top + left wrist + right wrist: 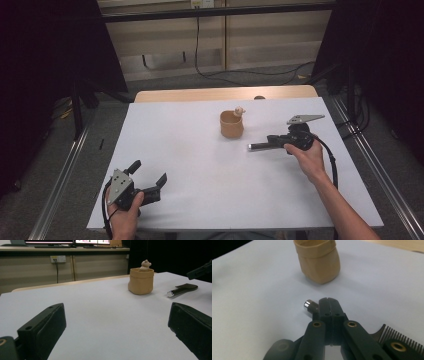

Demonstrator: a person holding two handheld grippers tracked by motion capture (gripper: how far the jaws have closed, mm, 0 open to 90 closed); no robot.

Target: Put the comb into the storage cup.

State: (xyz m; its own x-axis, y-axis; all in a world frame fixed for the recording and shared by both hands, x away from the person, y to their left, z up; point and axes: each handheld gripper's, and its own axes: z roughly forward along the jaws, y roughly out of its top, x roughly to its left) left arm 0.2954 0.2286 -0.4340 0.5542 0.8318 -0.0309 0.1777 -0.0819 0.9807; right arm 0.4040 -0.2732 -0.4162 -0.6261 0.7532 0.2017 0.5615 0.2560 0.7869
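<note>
Right gripper lies low and level over the white table, jaws clamped on a dark comb with a silver-tipped handle, just beside the tan pouch. Left gripper rests near the front edge, jaws spread wide with nothing between them.

right gripper: black jaws, brass-ringed screws | left gripper: black; plate apparently grey

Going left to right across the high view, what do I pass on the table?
Left hand-held gripper, jaws open → tan pouch with a small figure at its rim → silver-tipped black comb → right hand-held gripper, jaws shut, with the comb lying under and beside them.
</note>
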